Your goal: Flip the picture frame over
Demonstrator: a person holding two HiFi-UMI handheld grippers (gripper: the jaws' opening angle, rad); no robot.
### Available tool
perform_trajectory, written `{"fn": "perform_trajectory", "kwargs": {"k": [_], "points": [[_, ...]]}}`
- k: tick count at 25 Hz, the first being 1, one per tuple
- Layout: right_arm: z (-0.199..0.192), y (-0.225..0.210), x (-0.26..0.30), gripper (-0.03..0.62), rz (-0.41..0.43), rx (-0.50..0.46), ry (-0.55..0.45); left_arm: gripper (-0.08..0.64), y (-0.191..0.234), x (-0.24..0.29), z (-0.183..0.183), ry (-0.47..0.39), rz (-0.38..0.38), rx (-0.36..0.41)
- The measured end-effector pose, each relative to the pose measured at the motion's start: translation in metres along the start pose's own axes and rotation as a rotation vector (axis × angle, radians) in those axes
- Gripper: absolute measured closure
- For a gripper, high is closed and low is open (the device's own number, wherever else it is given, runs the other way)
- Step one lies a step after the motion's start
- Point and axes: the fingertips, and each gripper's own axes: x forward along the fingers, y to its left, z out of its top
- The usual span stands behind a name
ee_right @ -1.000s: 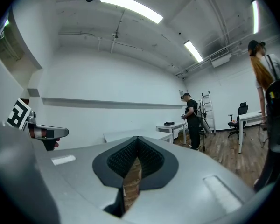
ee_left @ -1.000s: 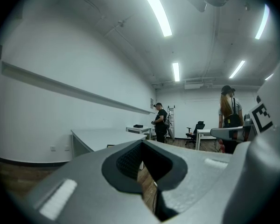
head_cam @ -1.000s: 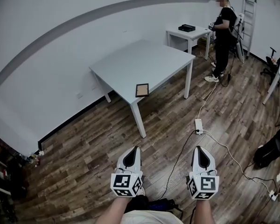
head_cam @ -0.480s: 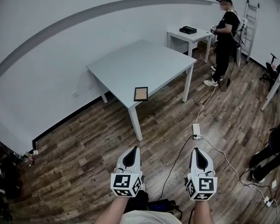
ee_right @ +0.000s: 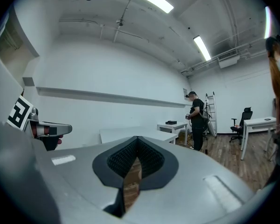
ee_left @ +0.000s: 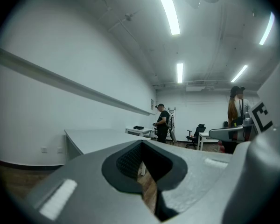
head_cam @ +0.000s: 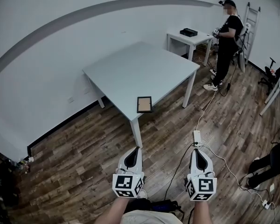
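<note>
The picture frame [head_cam: 144, 104], small and dark-rimmed with a brown face, lies flat near the front corner of the grey table [head_cam: 130, 69]. My left gripper [head_cam: 134, 149] and right gripper [head_cam: 197, 150] are held side by side over the wooden floor, well short of the table and pointing level toward it. Both are shut with nothing between the jaws. In the left gripper view the left gripper [ee_left: 142, 171] has the grey table [ee_left: 98, 138] ahead. The right gripper [ee_right: 132, 171] also faces the table [ee_right: 130, 133]. Neither gripper view shows the frame.
A person in black [head_cam: 226, 36] stands at the back right beside a small white table [head_cam: 196, 37] bearing a black box [head_cam: 188, 32]. A ladder [head_cam: 250, 20] leans behind. A power strip [head_cam: 197, 138] and cables [head_cam: 224, 164] lie on the floor. Another desk [head_cam: 279, 85] stands at the right.
I have moved toward the table with both grippers: the table and the frame now lie closer and lower in the head view. Both grippers keep the same shut, level pose.
</note>
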Motion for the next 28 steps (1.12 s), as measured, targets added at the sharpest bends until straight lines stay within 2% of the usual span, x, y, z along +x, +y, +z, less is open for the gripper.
{"fn": "perform_trajectory", "kwargs": {"k": [10,15,28], "points": [[0.015,0.051,0.094,0.569,-0.013,-0.043,0.013,0.56,0.071,0.064,0.013,-0.021,-0.056,-0.005],[0.021,0.07,0.123,0.569,-0.002,-0.049,0.01,0.56,0.096,0.082,0.016,-0.025,-0.056,-0.004],[0.006,0.055,0.178,0.569,0.016,-0.014,0.022,0.56,0.119,0.126,0.011,-0.003,-0.02,0.018]]}}
